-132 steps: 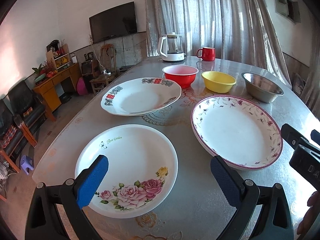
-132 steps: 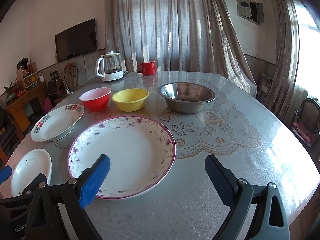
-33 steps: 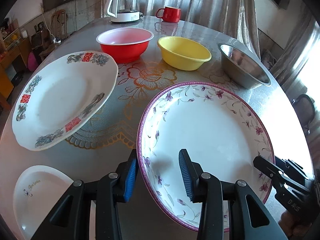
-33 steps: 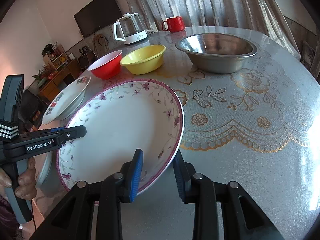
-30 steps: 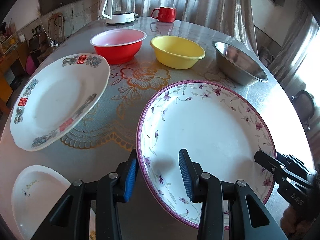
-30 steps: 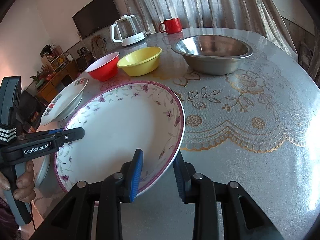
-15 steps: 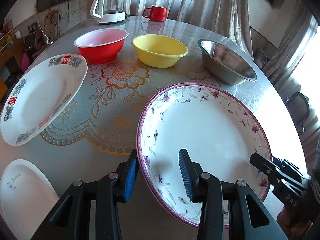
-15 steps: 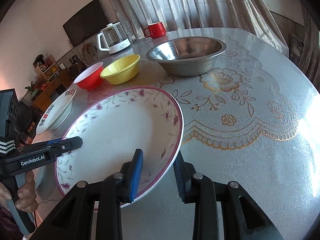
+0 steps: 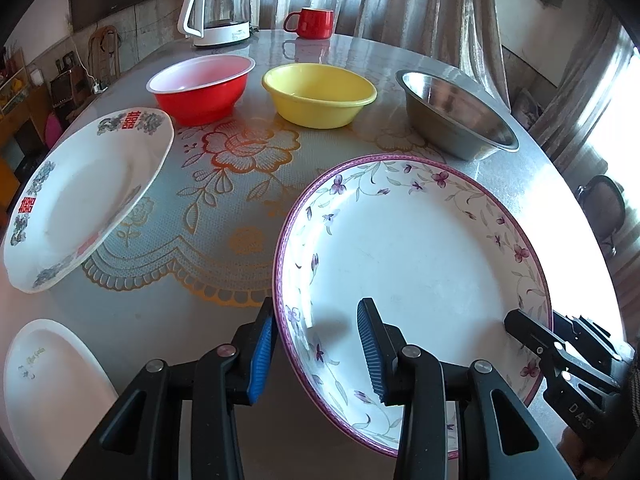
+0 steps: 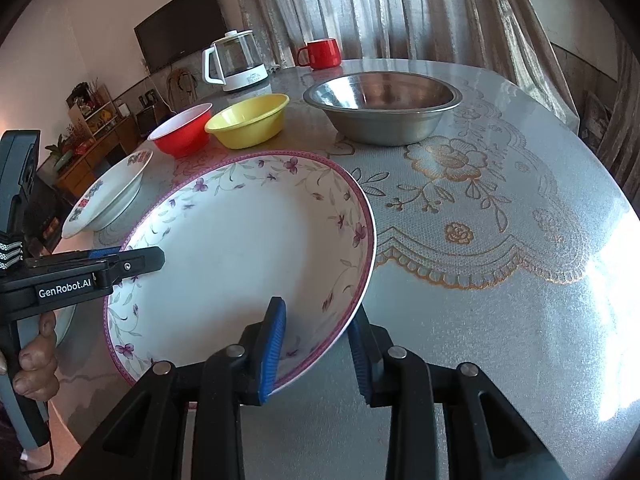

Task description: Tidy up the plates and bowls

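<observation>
A large white plate with a purple rim and small flowers (image 9: 412, 276) is held a little off the table by both grippers. My left gripper (image 9: 316, 350) is shut on its near left rim, one blue pad outside and one inside. My right gripper (image 10: 318, 350) is shut on the plate's (image 10: 248, 256) near right rim. Each gripper also shows in the other's view, the right gripper (image 9: 560, 356) and the left gripper (image 10: 100, 268). Beyond stand a red bowl (image 9: 200, 88), a yellow bowl (image 9: 320, 94) and a steel bowl (image 9: 456, 116).
A white plate with red characters (image 9: 88, 200) lies at the left, and a small rose plate (image 9: 44, 392) at the near left corner. A glass kettle (image 9: 218, 12) and a red mug (image 9: 310, 22) stand at the table's far edge. A person's hand (image 10: 36, 368) grips the left handle.
Some four seconds ago both grippers stood open over the plates; now both are shut on the purple-rimmed plate. Over the last second the bowls slid slightly left in both views.
</observation>
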`<state>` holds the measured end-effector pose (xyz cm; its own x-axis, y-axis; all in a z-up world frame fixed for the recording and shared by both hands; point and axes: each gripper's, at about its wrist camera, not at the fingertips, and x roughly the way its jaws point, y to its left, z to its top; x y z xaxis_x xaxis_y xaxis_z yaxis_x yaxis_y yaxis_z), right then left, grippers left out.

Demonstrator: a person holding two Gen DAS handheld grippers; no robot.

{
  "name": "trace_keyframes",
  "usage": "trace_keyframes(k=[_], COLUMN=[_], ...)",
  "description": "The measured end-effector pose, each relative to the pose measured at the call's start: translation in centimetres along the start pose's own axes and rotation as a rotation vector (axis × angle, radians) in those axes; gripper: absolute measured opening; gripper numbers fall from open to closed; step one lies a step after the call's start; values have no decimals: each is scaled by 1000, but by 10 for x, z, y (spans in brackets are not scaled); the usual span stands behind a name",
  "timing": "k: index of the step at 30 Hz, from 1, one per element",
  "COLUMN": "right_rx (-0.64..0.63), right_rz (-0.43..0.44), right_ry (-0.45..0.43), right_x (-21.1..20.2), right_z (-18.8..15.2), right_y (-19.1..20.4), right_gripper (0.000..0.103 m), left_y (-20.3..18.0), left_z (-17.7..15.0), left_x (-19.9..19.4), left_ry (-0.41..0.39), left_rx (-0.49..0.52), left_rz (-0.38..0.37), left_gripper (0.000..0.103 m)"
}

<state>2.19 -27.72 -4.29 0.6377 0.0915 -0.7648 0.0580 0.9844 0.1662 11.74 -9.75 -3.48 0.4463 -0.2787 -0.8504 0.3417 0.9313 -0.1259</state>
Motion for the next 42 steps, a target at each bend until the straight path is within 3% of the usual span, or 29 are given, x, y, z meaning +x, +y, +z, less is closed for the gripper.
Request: trace_keyframes(k=[12, 19, 24, 34, 42], right_rx=[31, 33, 22, 56, 79], right_rz=[-15, -128, -157, -190, -198], right_ry=[-7, -18, -11, -10, -16], right_x=[1, 0, -3, -8, -13], right_z=[0, 1, 1, -2, 2], right_y=[0, 1, 2, 0, 1], right_gripper=[33, 31, 32, 37, 37], left_y=[-4, -15, -15, -1, 11], left_z=[-2, -2, -5, -28, -33], left_x=[1, 3, 2, -20, -45], left_ry=[2, 2, -3, -63, -131], left_rx=[-37, -5, -2, -16, -9], left_rz=[1, -24, -18, -15, -11], left_gripper=[43, 43, 43, 51, 50])
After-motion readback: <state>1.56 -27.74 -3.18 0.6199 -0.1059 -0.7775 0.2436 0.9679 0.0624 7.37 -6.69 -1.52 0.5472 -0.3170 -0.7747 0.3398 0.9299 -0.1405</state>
